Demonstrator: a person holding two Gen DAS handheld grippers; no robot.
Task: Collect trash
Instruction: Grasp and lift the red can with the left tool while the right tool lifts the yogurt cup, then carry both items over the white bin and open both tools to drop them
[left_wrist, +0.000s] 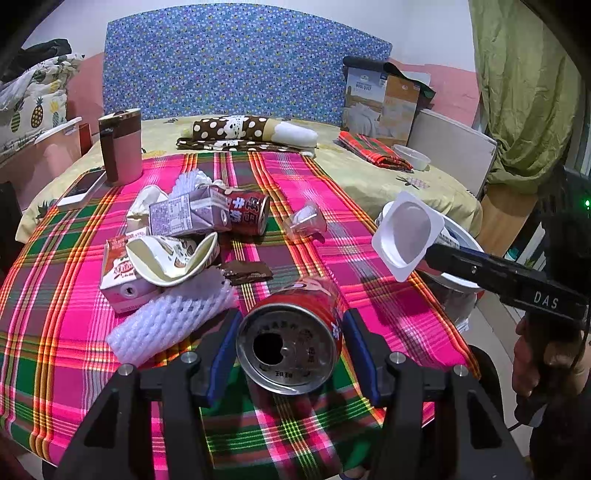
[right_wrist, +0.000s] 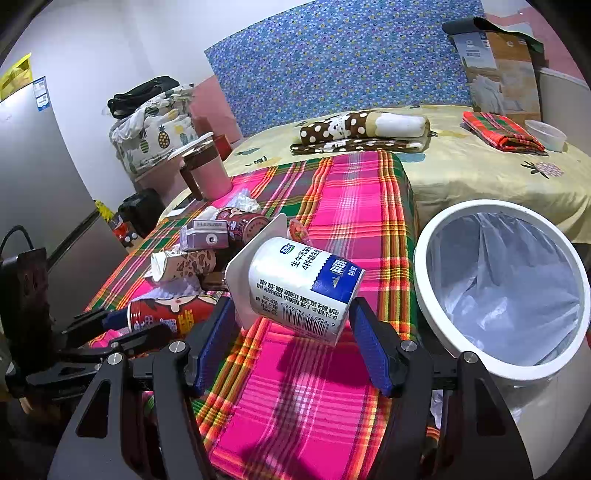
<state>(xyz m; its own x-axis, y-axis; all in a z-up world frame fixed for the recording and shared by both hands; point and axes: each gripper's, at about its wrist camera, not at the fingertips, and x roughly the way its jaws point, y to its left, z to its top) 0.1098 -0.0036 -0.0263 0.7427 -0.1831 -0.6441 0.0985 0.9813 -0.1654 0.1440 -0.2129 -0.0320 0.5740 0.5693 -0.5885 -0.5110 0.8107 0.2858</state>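
The left claw (left_wrist: 290, 347) holds a red drink can (left_wrist: 295, 332) on its side between its blue pads (left_wrist: 221, 354), the opened top facing the camera, low over the near edge of the bed's pink plaid cloth (left_wrist: 332, 236). The right claw (right_wrist: 291, 328) grips a white yogurt cup (right_wrist: 303, 284) by its base, tilted, with its square rim pointing away; in the left view the cup (left_wrist: 408, 232) hangs past the cloth's right edge, just in front of the white trash bin (left_wrist: 461, 236). The bin (right_wrist: 436, 288), lined with a clear bag (right_wrist: 509, 280), stands beside the bed at the right, close to the cup. More litter lies toward the cloth's left side: a purple carton (left_wrist: 181, 216), a second can (left_wrist: 247, 214), a crushed paper cup (left_wrist: 173, 260), white foam netting (left_wrist: 170, 325) and a small clear plastic cup (left_wrist: 306, 221).
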